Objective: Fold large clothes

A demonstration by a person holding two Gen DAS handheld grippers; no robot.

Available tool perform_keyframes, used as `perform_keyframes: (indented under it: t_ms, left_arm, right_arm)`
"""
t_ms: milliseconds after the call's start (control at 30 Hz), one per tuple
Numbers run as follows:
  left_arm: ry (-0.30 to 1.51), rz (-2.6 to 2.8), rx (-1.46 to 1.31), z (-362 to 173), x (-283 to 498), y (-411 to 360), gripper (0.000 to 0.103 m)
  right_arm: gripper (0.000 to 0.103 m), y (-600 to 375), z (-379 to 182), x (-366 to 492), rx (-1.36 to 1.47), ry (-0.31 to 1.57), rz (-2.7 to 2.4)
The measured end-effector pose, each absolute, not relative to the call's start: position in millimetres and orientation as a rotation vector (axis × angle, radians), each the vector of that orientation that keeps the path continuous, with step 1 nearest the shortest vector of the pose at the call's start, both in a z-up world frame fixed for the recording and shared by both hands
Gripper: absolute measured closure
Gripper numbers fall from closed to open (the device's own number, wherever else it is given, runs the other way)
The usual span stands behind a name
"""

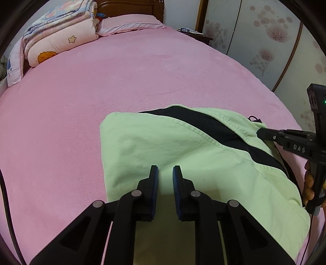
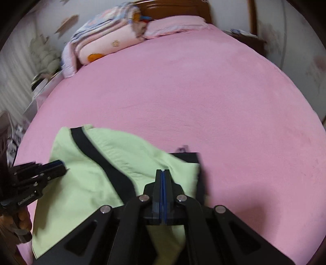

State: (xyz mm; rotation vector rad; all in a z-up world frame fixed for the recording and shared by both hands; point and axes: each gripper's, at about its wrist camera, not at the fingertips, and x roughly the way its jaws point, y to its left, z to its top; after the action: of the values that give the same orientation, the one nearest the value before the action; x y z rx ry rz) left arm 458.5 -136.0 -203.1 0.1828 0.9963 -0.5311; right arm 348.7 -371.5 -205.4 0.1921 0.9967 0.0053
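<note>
A light green garment (image 1: 159, 142) with a black band (image 1: 214, 126) lies folded on the pink bed (image 1: 101, 81), near its front edge. My left gripper (image 1: 165, 169) hovers over the garment's near part, jaws a little apart, and only the cloth below shows in the gap. In the right wrist view the same garment (image 2: 87, 179) lies at lower left, with the left gripper (image 2: 62, 168) over its left edge. My right gripper (image 2: 163, 171) is shut, pads together, above the garment's right corner. From the left wrist view the right gripper (image 1: 259, 133) points at the garment's right edge.
Folded quilts (image 1: 61, 38) and a pink pillow (image 1: 130, 25) lie by the wooden headboard (image 1: 130, 8). A nightstand (image 1: 195, 34) and flowered wardrobe doors (image 1: 264, 44) stand right of the bed. Beyond the garment stretches bare pink sheet. A hand (image 1: 308, 183) holds the right gripper's handle.
</note>
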Motion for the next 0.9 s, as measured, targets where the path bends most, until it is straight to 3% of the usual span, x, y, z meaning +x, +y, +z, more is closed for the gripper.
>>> perform_keyframes:
  t_ms: [200, 467, 900]
  left_arm:
    - [1.013, -0.494, 0.212, -195, 450, -138, 0.088]
    - [0.971, -0.494, 0.222, -166, 380, -112, 0.073]
    - [0.987, -0.451, 0.125, -184, 318, -87, 0.071]
  right_arm:
    - [0.103, -364, -197, 344, 0.160, 1.015, -0.040]
    - [0.094, -360, -156, 257, 0.178, 1.000, 0.016]
    - [0.094, -363, -196, 229, 0.446, 1.120, 0.084]
